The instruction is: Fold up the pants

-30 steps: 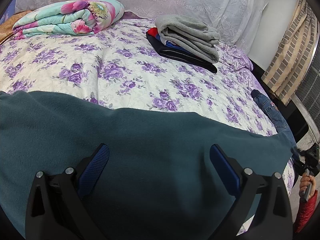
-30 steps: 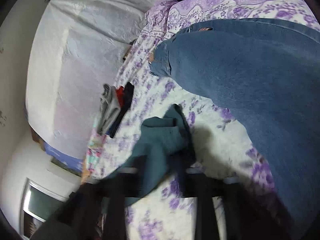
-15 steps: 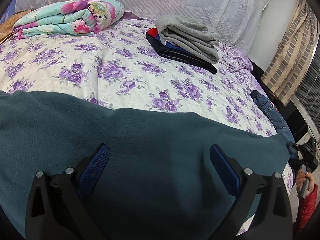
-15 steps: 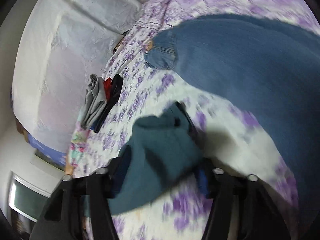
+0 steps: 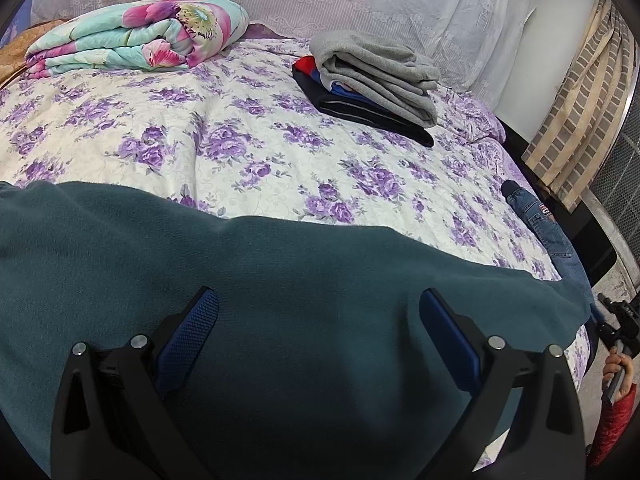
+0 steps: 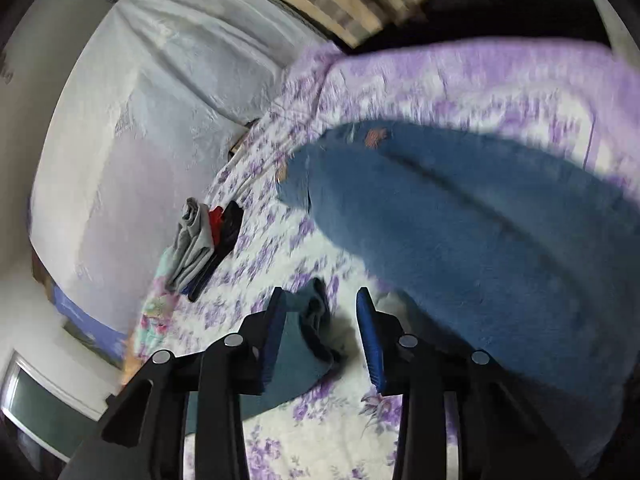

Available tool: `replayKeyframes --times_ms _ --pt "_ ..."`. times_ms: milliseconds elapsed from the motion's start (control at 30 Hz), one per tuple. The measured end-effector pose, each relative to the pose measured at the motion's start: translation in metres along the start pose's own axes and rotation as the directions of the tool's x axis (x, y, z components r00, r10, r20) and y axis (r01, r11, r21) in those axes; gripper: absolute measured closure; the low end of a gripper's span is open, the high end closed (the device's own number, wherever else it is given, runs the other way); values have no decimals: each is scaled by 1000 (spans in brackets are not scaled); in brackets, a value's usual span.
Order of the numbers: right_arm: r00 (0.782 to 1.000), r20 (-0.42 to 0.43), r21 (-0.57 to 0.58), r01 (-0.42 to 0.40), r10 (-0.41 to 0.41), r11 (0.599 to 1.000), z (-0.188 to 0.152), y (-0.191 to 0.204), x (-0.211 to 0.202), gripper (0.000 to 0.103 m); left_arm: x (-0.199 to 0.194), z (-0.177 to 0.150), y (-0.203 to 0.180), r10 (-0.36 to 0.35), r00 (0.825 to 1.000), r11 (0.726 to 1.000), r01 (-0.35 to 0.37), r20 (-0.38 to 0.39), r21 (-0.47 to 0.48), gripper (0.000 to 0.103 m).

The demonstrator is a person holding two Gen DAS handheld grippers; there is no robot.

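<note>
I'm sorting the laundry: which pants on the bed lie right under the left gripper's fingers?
The teal pants, spread flat beneath the open left gripper. The blue jeans lie off at the bed's right edge.

the right tongs [image 6: 322,312] have narrowed around the teal pants' [image 6: 308,336] bunched end, the view swung toward the jeans [image 6: 480,248].

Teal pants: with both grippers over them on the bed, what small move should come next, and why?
Probably close the right gripper on the teal pants end. That bunched end lies between its open fingers, not yet pinched, while the left gripper hovers open over the flat spread cloth. A grip there would let the end be carried over for a fold.
</note>
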State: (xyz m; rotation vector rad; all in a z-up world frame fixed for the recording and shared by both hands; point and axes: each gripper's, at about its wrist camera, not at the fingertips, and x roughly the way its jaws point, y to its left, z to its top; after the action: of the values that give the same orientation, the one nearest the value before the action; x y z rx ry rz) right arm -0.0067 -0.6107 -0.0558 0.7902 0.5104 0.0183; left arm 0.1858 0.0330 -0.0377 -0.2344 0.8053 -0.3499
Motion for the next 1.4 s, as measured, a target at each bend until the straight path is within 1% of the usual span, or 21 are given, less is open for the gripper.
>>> replayKeyframes --times_ms 67,133,233,300,333,367,400,467,500,533,633,700,767,867,967,1067,1133,1167,1267,1300,1400 --pt "1000 -25 -83 12 -14 997 1 14 8 64 0 0 0 -2 1000 1000 2 1 -1 5" --pt "998 -64 -113 -18 10 993 2 24 20 65 0 0 0 -2 1000 1000 2 1 -1 5" --pt "994 -112 -201 -19 -3 979 -4 48 44 64 0 0 0 -4 1000 1000 4 3 -3 5" --pt "980 -200 -341 -65 -5 938 -30 81 62 64 0 0 0 -5 1000 1000 5 4 -4 5" --pt "979 -204 -402 -67 -19 913 -43 93 64 64 0 0 -1 -4 1000 1000 4 3 -3 5" --pt "981 -193 -508 -71 -33 858 -61 112 62 61 0 0 0 -5 1000 1000 5 4 -4 5" --pt "984 -177 -600 -78 -37 796 -76 127 58 51 0 0 -1 -5 1000 1000 5 4 -4 5" --pt "988 -154 -720 -92 -29 688 -100 147 47 44 0 0 0 -5 1000 1000 5 4 -4 5" --pt "989 -143 -731 -83 -33 677 -103 147 44 44 0 0 0 -5 1000 1000 5 4 -4 5" --pt "990 -132 -720 -68 -41 691 -99 144 41 44 0 0 -1 -5 1000 1000 5 4 -4 5" --pt "996 -90 -584 -35 -21 811 -65 120 32 43 0 0 0 -7 1000 1000 7 6 -6 5" --pt "997 -71 -503 -40 5 863 -46 107 26 43 0 0 0 -6 1000 1000 6 5 -5 5" --pt "999 -27 -508 9 -26 861 -36 102 24 43 0 0 0 -7 1000 1000 7 6 -6 5" --pt "997 -12 -530 58 -76 846 -31 101 35 43 0 0 0 -6 1000 1000 6 6 -5 5" --pt "997 1 -486 73 -83 871 -21 94 38 43 0 0 0 -6 1000 1000 6 6 -5 5" --pt "988 -27 -471 122 -153 873 -15 84 50 43 1 0 -1 -6 1000 1000 6 6 -5 5" --pt "984 -79 -463 108 -162 880 -16 78 58 43 0 0 0 -5 1000 1000 5 6 -5 5" --pt "983 -117 -434 77 -141 897 -16 73 62 45 1 0 -1 -5 1000 1000 5 6 -4 5" --pt "980 -157 -406 49 -122 912 -17 67 75 72 1 0 -1 -6 1000 1000 6 6 -5 5" --pt "982 -146 -411 48 -118 910 -18 69 75 77 1 0 -1 -6 1000 1000 6 6 -5 5" --pt "991 -117 -442 9 -67 897 -19 82 69 79 1 0 -1 -5 1000 1000 5 5 -4 5"
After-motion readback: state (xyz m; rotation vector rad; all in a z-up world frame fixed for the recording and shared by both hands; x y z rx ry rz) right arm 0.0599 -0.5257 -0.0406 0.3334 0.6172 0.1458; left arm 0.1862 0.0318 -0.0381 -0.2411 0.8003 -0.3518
